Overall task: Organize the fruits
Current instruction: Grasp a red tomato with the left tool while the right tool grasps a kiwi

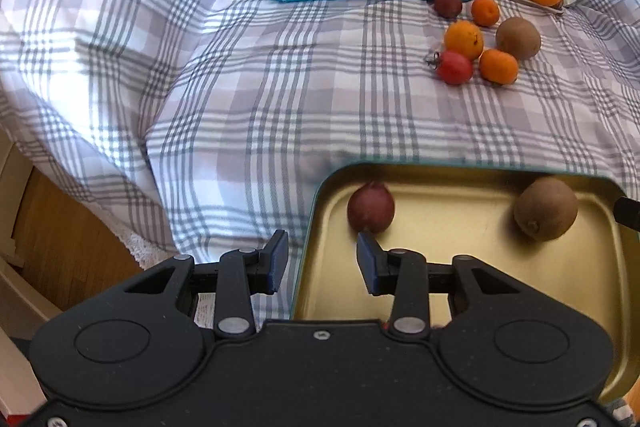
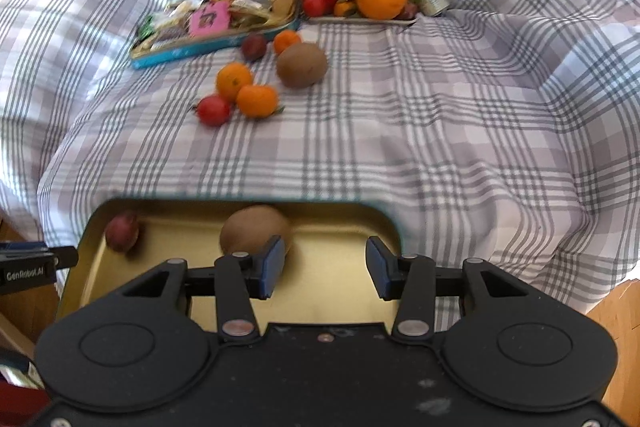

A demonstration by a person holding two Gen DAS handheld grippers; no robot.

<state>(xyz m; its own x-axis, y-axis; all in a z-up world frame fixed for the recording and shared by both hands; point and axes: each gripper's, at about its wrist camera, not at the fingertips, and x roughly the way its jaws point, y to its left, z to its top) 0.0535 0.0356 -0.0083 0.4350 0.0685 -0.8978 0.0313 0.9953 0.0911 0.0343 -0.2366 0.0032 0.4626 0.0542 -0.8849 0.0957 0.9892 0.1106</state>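
Both grippers are released, fingers spread with nothing between them. The left gripper (image 1: 322,261) straddles the near-left rim of the shallow gold-lined metal tin with a teal outer wall (image 1: 460,227): its left finger is outside the wall, its right finger inside, the tip just short of the small dark-red plum-like fruit (image 1: 371,207) lying in the tin's far-left corner. The right gripper (image 2: 326,267) hangs over the same tin's right half, with the brown fuzzy kiwi (image 2: 256,229) just ahead of its left finger and partly hidden by it.

The fruit left to gather lies loose on the grey-and-white checked bedcover (image 2: 440,147), well ahead of both pairs of fingers. In the right wrist view this cluster, made up of a second kiwi (image 2: 302,65), three small orange mandarins (image 2: 257,101), a red tomato-like fruit (image 2: 213,110) and another dark plum (image 2: 254,47), sits ahead and left of the fingers; in the left wrist view it sits ahead and right. So it lies between the two arms, neither clearly nearer. The loose kiwi's long axis runs roughly across the right fingers' line, so its narrower width would likely meet the closing fingers.
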